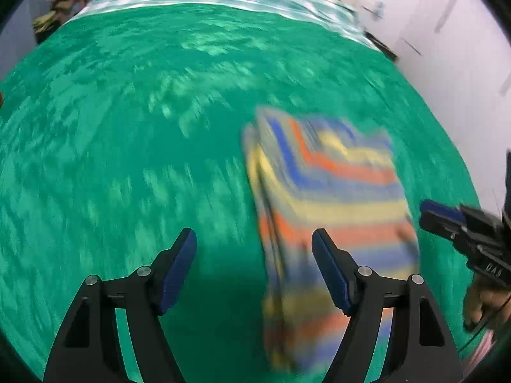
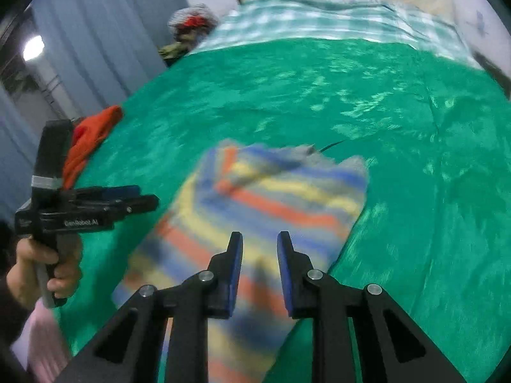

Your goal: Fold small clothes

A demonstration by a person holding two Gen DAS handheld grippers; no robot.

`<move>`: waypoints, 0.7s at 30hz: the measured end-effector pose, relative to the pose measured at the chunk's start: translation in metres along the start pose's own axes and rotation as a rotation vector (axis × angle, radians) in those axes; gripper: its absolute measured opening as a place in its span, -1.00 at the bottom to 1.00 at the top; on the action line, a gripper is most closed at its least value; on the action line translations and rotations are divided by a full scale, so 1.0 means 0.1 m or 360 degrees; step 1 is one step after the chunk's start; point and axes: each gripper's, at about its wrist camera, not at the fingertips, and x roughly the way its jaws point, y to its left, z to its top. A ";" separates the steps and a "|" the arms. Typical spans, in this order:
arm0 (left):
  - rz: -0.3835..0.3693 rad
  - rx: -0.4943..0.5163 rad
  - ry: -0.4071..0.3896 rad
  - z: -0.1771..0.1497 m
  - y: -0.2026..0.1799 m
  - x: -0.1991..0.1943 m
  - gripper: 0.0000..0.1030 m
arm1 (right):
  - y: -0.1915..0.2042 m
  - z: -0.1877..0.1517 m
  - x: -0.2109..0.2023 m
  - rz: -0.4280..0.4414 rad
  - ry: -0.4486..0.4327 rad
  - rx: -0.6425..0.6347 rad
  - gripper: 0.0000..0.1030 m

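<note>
Lying partly folded on the green bedspread [image 2: 383, 111]: striped blue, yellow and orange cloth garment [image 2: 262, 198]. Left claw [image 1: 254, 242] spread wide, empty, beside its edge. Right claw [image 2: 258, 242] narrowly parted above it (nothing pinched).

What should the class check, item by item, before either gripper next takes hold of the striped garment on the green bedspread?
1. Striped garment lies on the green bedspread: ok.
2. Garment laid flat and smooth: not ok, far edge rumpled.
3. Left gripper open with nothing between its fingers: ok.
4. Right gripper over the garment, fingers narrowly apart: ok.
5. Right fingers touching cloth: cannot tell, blurred.
6. Orange cloth lies apart from the garment: ok.
</note>
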 end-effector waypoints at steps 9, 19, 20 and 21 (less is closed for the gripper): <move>0.0383 -0.0019 0.0162 -1.13 0.02 -0.45 0.64 | 0.40 -1.40 -0.35 -0.0106 0.0291 0.0116 -0.13; 0.0179 -0.0205 0.0146 -1.85 -0.42 -0.83 0.89 | 0.63 -1.76 -1.13 -0.0324 0.0069 0.0403 0.98; 0.0191 -0.0196 0.0150 -1.87 -0.47 -0.84 0.89 | 0.65 -1.80 -1.13 -0.0330 0.0067 0.0421 0.98; 0.0222 -0.0177 0.0143 -1.88 -0.53 -0.89 0.89 | 0.66 -1.84 -1.13 -0.0336 0.0071 0.0428 0.98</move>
